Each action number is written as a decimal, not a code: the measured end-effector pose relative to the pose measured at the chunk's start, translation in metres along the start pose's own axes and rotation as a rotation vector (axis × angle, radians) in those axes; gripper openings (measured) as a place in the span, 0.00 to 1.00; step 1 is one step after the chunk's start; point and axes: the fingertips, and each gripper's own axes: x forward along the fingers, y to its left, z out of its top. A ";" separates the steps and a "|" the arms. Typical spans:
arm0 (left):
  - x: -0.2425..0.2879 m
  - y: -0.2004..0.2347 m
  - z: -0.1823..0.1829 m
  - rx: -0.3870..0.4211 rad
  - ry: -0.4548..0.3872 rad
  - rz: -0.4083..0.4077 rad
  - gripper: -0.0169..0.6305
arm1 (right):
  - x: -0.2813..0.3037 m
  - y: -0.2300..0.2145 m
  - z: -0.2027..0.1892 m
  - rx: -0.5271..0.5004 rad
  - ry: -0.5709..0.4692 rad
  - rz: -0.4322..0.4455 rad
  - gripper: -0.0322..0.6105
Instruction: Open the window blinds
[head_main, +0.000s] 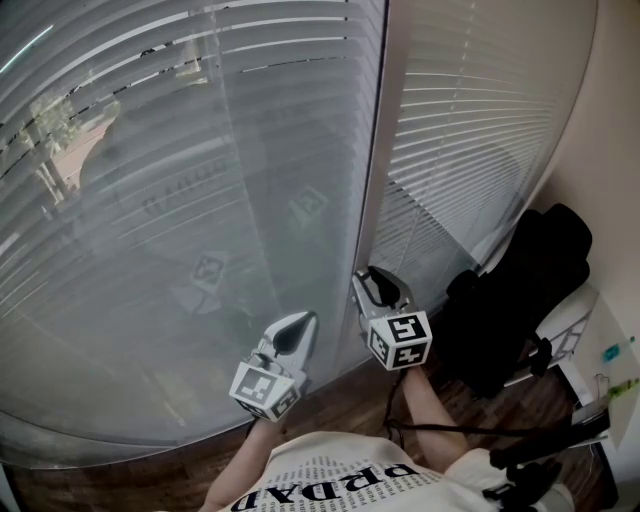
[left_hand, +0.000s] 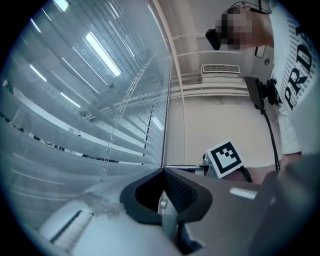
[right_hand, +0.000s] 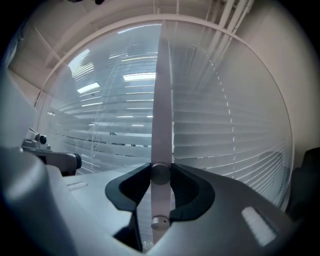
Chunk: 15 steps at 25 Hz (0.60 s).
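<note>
The right gripper (right_hand: 160, 177) seems to pinch the small, hard round knob (right_hand: 160, 172) on the post (right_hand: 162, 100) between the thin, bendy blinds (right_hand: 225, 140) behind glass, best held by its sides, while the left gripper (left_hand: 163, 172) is closed, empty.

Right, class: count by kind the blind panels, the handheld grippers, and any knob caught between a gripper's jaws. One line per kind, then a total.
Blind panels: 2, one left and one right of the window post.
Grippers: 2, the left gripper and the right gripper.
Knobs: 1, the knob between the right gripper's jaws.
Total: 5.
</note>
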 end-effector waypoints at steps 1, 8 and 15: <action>0.000 0.000 0.000 -0.001 0.001 -0.001 0.01 | 0.000 0.000 0.000 0.014 -0.002 0.000 0.26; -0.003 -0.004 0.002 -0.011 -0.003 -0.009 0.01 | -0.003 0.001 0.001 0.148 -0.005 0.015 0.26; -0.001 -0.006 0.001 -0.005 -0.005 -0.022 0.01 | -0.002 -0.001 0.001 0.235 -0.025 0.031 0.26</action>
